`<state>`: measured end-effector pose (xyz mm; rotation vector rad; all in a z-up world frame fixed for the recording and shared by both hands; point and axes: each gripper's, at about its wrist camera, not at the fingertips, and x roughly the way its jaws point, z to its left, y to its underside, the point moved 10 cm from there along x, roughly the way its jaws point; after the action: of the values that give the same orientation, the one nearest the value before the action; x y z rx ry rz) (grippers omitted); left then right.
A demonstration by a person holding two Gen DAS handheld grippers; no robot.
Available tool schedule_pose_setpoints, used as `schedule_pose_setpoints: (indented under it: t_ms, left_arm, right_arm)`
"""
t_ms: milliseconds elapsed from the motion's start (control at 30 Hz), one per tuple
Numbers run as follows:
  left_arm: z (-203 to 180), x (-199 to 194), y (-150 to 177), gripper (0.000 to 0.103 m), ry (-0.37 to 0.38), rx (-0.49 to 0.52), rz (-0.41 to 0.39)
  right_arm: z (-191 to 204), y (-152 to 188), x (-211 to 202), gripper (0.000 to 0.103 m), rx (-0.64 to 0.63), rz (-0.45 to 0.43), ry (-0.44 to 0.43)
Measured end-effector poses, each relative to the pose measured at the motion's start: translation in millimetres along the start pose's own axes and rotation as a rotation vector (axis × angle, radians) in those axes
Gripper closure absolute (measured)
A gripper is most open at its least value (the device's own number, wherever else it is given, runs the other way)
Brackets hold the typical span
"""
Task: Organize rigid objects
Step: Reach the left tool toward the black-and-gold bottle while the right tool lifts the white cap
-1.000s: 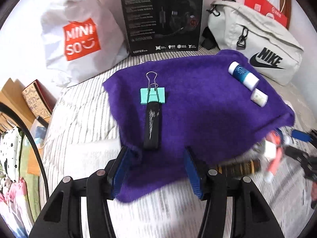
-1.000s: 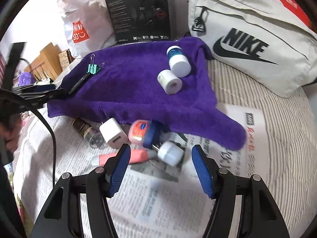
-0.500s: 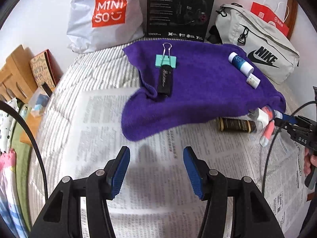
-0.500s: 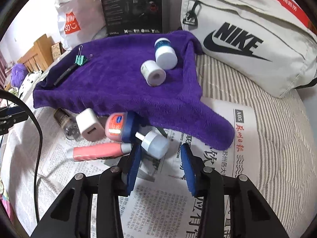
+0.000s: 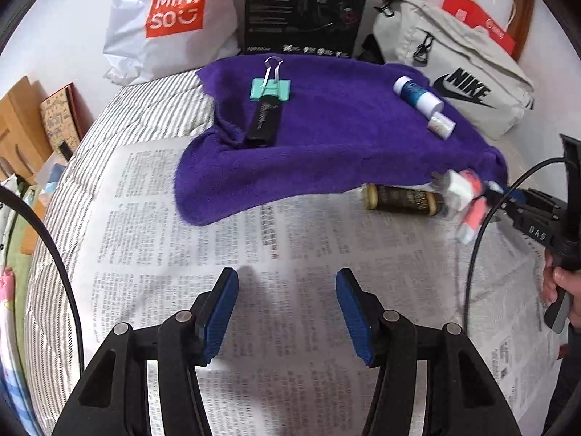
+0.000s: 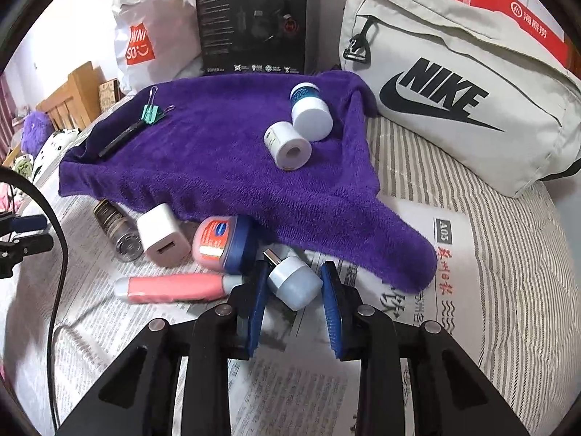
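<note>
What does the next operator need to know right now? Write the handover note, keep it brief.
Right gripper: shut on the pale blue USB plug, on the newspaper at the purple towel edge.
Left gripper: open, empty, over bare newspaper.
On the towel: binder clip, black strip, blue bottle, white roll.
On the newspaper: dark bottle, white charger, Vaseline jar, pink tube.
Done: four items on the towel. Left: apparently the plug and the other four.
</note>
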<state>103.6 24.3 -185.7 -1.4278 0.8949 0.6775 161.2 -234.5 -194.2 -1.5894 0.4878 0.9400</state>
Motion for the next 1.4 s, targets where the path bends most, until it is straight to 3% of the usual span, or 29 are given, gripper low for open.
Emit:
schedule_pose_setpoints:
  t_ms: [333,500,667,833,1067,1200,1400]
  left_arm:
    - [-38.9,-4.1,-16.8,0.049,0.080,0.083,-0.040]
    - [-69.4,-0.1,-23.6,0.049,0.132,0.122,-0.039]
    - [-81.3,7.9,-31.4,0.049,0.114,0.174,-0.036]
    - [-107.5,6.6,-40.4,0.049,0.190,0.209,-0.048]
    - [-136.3,23.8,-44.1,0.049,0.179,0.287,-0.017]
    - [-146.5,30.1,-45.1,0.056,0.181,0.315,-0.011]
    - [-150.8,31.7,-49.5,0.085,0.171,0.360,-0.016]
  right_arm:
    - [-3.5,42.7,-29.9,0.073,0.034,0.026,0.007]
    - [-3.7,45.6,-32.0,0.073,0.051,-0.034,0.017]
    - [-5.8,46.8,-34.1,0.073,0.057,-0.031,-0.002]
    - [-13.8,55.4,-41.4,0.073,0.071,-0.020,-0.010]
    - [-25.1,67.7,-51.9,0.073,0.074,0.003,0.000]
    - [-25.0,70.0,-53.4,0.073,0.078,-0.002,-0.007]
    - [-25.7,70.2,-52.4,0.073,0.081,-0.001,-0.020]
